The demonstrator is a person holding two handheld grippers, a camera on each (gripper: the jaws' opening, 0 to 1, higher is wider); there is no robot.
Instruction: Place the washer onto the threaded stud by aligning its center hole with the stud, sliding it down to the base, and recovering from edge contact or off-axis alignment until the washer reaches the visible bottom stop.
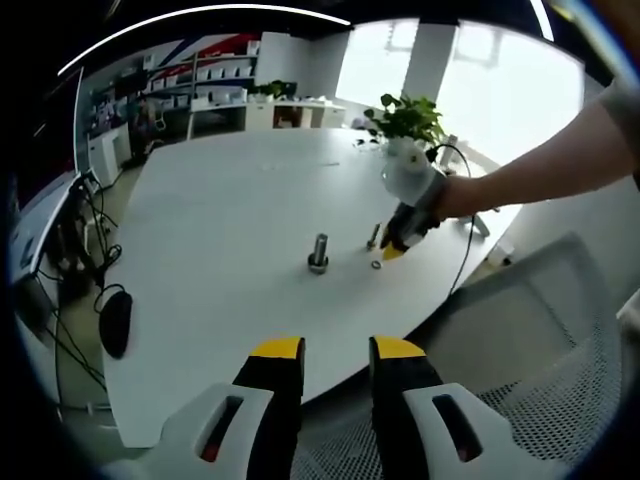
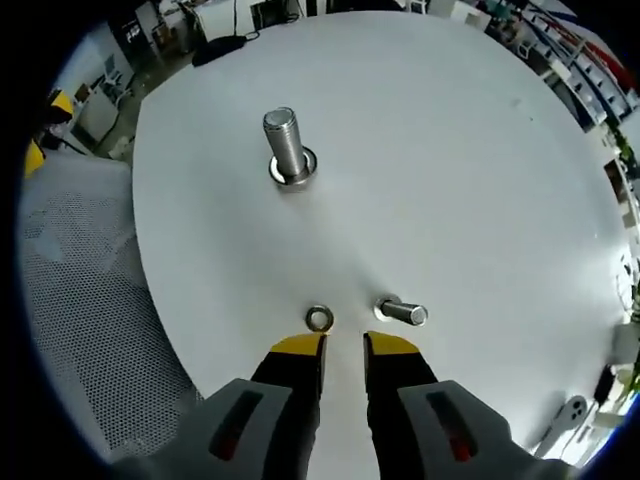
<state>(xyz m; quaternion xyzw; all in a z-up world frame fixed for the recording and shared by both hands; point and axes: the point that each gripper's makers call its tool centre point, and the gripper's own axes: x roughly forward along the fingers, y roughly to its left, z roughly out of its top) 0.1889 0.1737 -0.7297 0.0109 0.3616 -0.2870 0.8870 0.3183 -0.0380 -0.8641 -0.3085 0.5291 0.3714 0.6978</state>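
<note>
So the washer [image 2: 319, 318] lies flat on the white table [image 2: 480, 170], just off the right gripper [image 2: 343, 345] at 11 o'clock, jaws slightly spread and empty. The upright threaded stud [image 2: 286, 146] is farther on at 12. The left gripper [image 1: 336, 352] hangs back, open.

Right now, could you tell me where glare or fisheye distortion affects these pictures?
Left gripper view: the windows behind the plant are blown out, and the table edge bows. Right gripper view: even light, the large stud sharp, the table rim curving strongly.

Bright window [image 1: 470, 80] backlight; table [image 2: 480, 150] glare; edges warped.
</note>
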